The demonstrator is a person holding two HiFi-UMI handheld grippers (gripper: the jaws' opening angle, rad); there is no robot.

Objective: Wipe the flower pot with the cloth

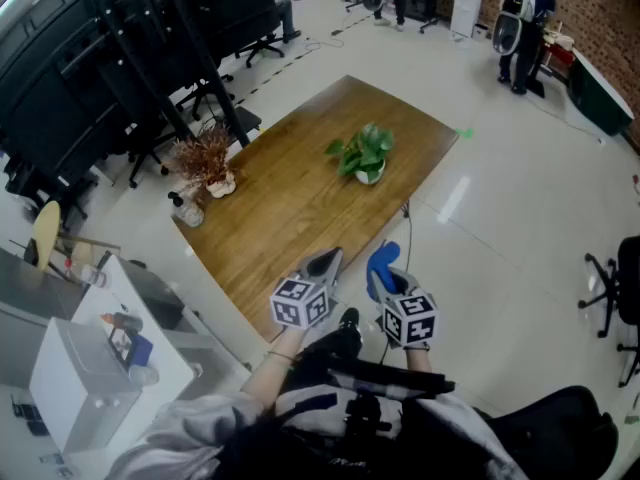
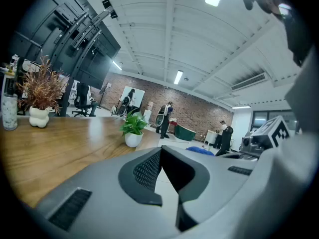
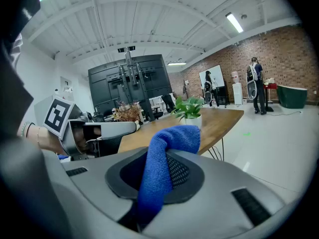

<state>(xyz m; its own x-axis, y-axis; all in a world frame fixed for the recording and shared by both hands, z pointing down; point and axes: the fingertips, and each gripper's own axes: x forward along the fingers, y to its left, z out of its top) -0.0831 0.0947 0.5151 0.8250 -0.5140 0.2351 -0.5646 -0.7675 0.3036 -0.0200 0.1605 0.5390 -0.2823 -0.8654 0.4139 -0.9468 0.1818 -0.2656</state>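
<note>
A small white flower pot (image 1: 369,176) with a green leafy plant stands on the far half of the wooden table (image 1: 290,218). It also shows as the pot (image 2: 132,139) in the left gripper view and the pot (image 3: 192,121) in the right gripper view. Both grippers hover at the table's near corner, well short of the pot. My right gripper (image 1: 384,265) (image 3: 165,157) is shut on a blue cloth (image 3: 158,183) that bulges up out of the jaws. To its left, my left gripper (image 1: 323,264) (image 2: 162,152) is shut with nothing in it.
A second white pot with a dried brown plant (image 1: 212,168) and a clear bottle (image 1: 189,211) stand at the table's left edge. Office chairs (image 1: 618,288) and a white cabinet (image 1: 100,368) flank the table. People (image 1: 520,28) stand far back.
</note>
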